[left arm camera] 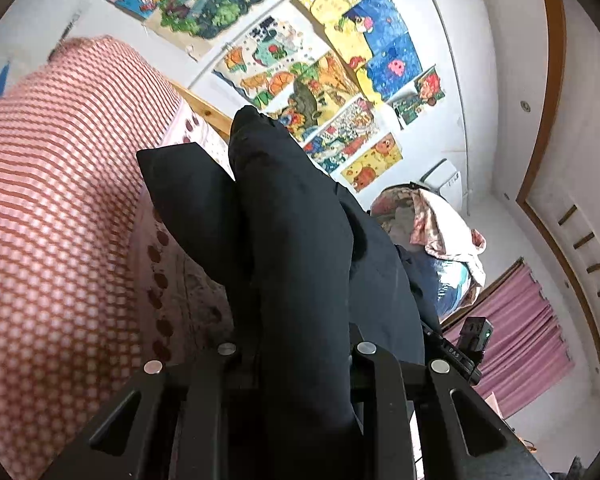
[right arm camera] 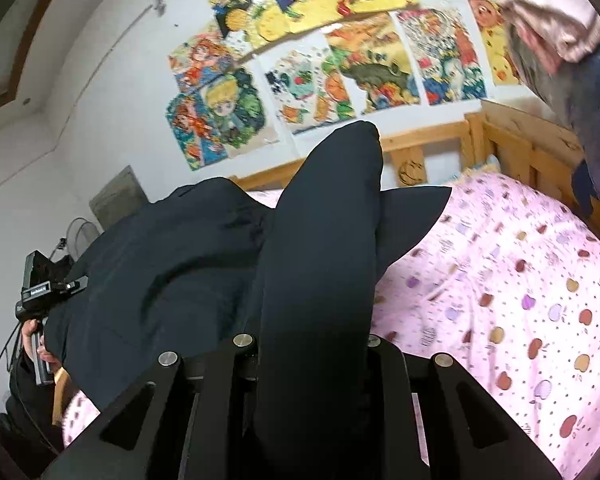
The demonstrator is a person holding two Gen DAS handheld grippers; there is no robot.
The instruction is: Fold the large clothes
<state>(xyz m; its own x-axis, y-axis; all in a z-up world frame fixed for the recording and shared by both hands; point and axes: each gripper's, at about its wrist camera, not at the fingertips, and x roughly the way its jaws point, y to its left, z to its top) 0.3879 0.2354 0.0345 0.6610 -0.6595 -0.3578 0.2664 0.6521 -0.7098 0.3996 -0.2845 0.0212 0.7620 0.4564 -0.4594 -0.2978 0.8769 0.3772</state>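
A large dark navy garment [left arm camera: 300, 248] is lifted over the bed, and its bunched cloth fills the middle of both views. My left gripper [left arm camera: 296, 356] is shut on a thick fold of it; the fingers are buried in the cloth. My right gripper [right arm camera: 312, 344] is likewise shut on another fold of the same dark navy garment [right arm camera: 180, 264], which hangs between the two grippers. At the right edge of the left wrist view the other gripper's body [left arm camera: 474, 340] shows, and in the right wrist view the left one [right arm camera: 40, 292] shows with a hand on its handle.
Under the garment lies a pink sheet with apple prints [right arm camera: 520, 288]. A red-checked quilt [left arm camera: 60, 200] lies at the left. The wooden bed frame [right arm camera: 500, 136] runs along a wall of colourful drawings [right arm camera: 340, 60]. A heap of other clothes [left arm camera: 440, 232] is piled at the bed's end near pink curtains [left arm camera: 520, 340].
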